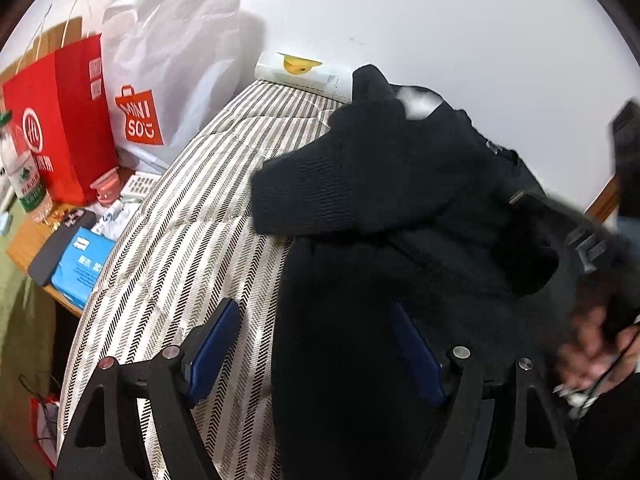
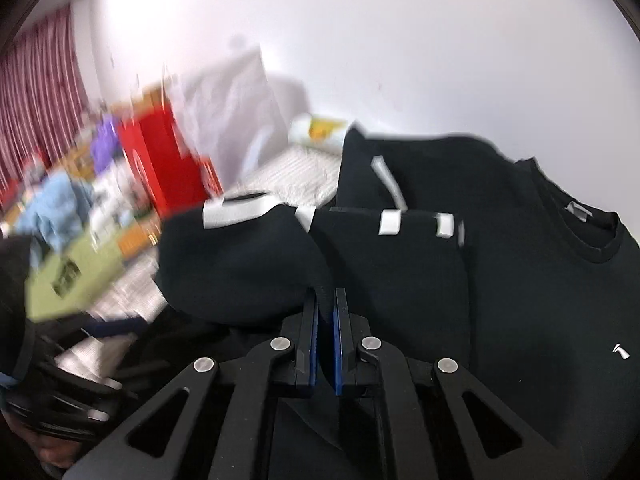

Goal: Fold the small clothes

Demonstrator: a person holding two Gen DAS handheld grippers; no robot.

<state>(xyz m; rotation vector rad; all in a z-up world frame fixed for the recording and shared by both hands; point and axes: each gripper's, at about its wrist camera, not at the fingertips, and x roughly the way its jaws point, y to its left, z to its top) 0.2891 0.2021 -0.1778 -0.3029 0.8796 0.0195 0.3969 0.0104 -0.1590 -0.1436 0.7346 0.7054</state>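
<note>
A black sweater [image 1: 384, 200] with white stripe marks lies on the striped bed cover [image 1: 192, 232]. My left gripper [image 1: 316, 316] is open, low over the sweater's left edge, with nothing between its blue pads. My right gripper [image 2: 327, 300] is shut on a fold of the sweater [image 2: 520, 280], a sleeve part with a white band [image 2: 236, 210], and holds it lifted over the body. The neck opening [image 2: 592, 236] is at the right. The right wrist view is blurred by motion.
A red paper bag [image 1: 60, 120] and a white Miniso bag [image 1: 168, 80] stand at the bed's left. A water bottle [image 1: 24, 168], a phone [image 1: 56, 248] and a blue pack [image 1: 80, 268] lie on a side table. A white wall is behind.
</note>
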